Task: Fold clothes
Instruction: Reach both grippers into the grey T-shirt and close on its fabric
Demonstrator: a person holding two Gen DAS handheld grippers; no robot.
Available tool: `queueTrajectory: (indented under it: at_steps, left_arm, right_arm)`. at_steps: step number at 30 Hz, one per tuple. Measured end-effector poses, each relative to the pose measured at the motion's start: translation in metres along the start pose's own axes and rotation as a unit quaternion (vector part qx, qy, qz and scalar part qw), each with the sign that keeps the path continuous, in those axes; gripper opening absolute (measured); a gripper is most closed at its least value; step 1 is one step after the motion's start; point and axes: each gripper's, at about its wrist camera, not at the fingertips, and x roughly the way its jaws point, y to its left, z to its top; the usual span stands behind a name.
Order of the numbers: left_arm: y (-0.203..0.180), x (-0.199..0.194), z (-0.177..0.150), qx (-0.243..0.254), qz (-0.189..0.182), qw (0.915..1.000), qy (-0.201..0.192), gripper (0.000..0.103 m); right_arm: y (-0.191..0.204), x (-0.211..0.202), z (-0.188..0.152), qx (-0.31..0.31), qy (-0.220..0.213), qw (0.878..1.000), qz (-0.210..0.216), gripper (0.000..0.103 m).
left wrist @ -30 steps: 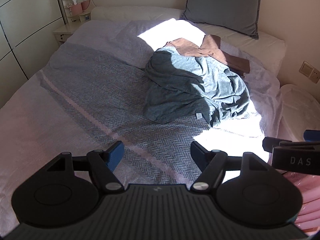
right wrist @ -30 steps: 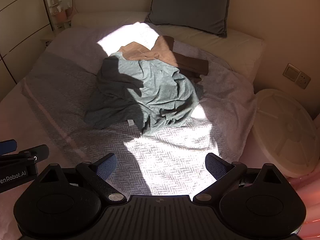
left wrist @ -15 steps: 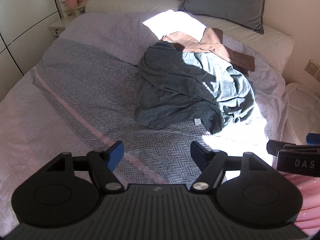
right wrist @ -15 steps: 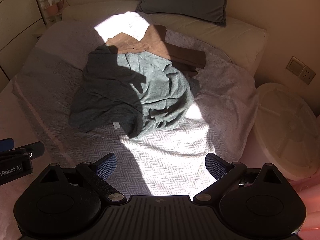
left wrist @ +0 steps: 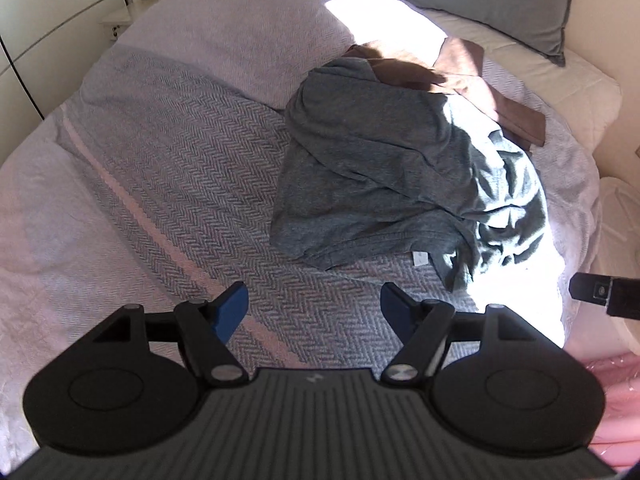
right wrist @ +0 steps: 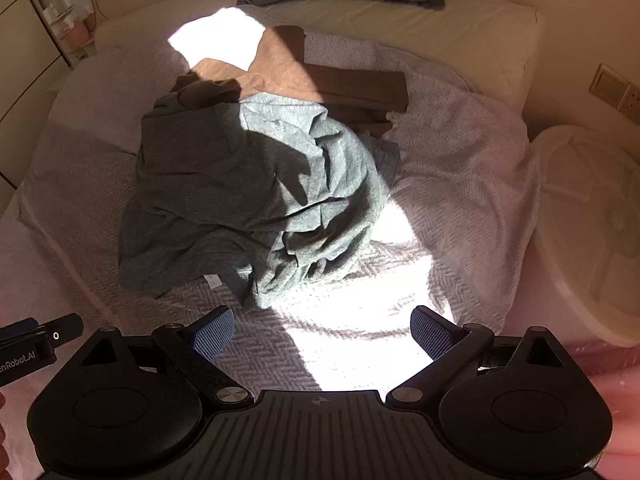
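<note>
We found the grey garment (right wrist: 256, 204) lying crumpled in a heap on the bed (left wrist: 168, 168), toward its far right part, half in sunlight and half in shadow. It was not folded: its cloth was bunched in deep wrinkles, with a small white label (left wrist: 420, 258) showing at its near edge. Behind it, at the far side, lay brown clothes (right wrist: 356, 84); one part of these looked like a flat, squared stack, another part lay looser and ran under the grey heap. We judged that the grey garment, at least, was left to fold, and that the brown stack might count as done, though we could not tell that for certain.

Our left gripper (left wrist: 312, 306) hung above the bedspread just near of the heap, its blue pads spread wide, holding nothing and touching nothing. Our right gripper (right wrist: 322, 330) was likewise wide apart and empty, poised over the sunlit bedspread near the heap's near right edge. Each gripper showed at the margin of the other's view, so the two hung side by side.
</note>
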Motion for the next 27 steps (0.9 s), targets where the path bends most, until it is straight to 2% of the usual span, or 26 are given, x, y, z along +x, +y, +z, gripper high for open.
queueTrajectory:
  at_steps: [6,11,12,13,14,16,19,27]
  left_arm:
    - [0.017,0.037,0.011,-0.026,-0.022,0.9992,0.018,0.062]
    - [0.033,0.070,0.017,-0.055,-0.050,0.9967,0.031,0.058]
    - [0.036,0.077,0.019,-0.061,-0.056,0.9960,0.034,0.058]
    - [0.040,0.084,0.020,-0.067,-0.062,0.9952,0.036,0.058]
    - [0.043,0.090,0.021,-0.074,-0.068,0.9942,0.039,0.058]
    - [0.049,0.102,0.024,-0.092,-0.081,0.9915,0.045,0.058]
    - [0.060,0.121,0.028,-0.122,-0.101,0.9864,0.046,0.058]
    - [0.090,0.170,0.032,-0.207,-0.122,0.9691,0.055,0.058]
  right_arm:
    - [-0.021,0.032,0.015,0.072,0.026,0.996,0.049,0.097]
    - [-0.043,0.060,0.022,0.150,0.036,0.983,0.101,0.097]
    - [-0.048,0.067,0.023,0.173,0.036,0.977,0.116,0.092]
    - [-0.052,0.073,0.023,0.192,0.036,0.972,0.128,0.075]
    - [-0.058,0.080,0.023,0.214,0.040,0.966,0.142,0.072]
    - [-0.067,0.094,0.023,0.260,0.050,0.951,0.159,0.072]
    - [-0.077,0.109,0.024,0.301,0.056,0.937,0.170,0.072]
    - [-0.089,0.136,0.027,0.324,0.056,0.930,0.163,0.072]
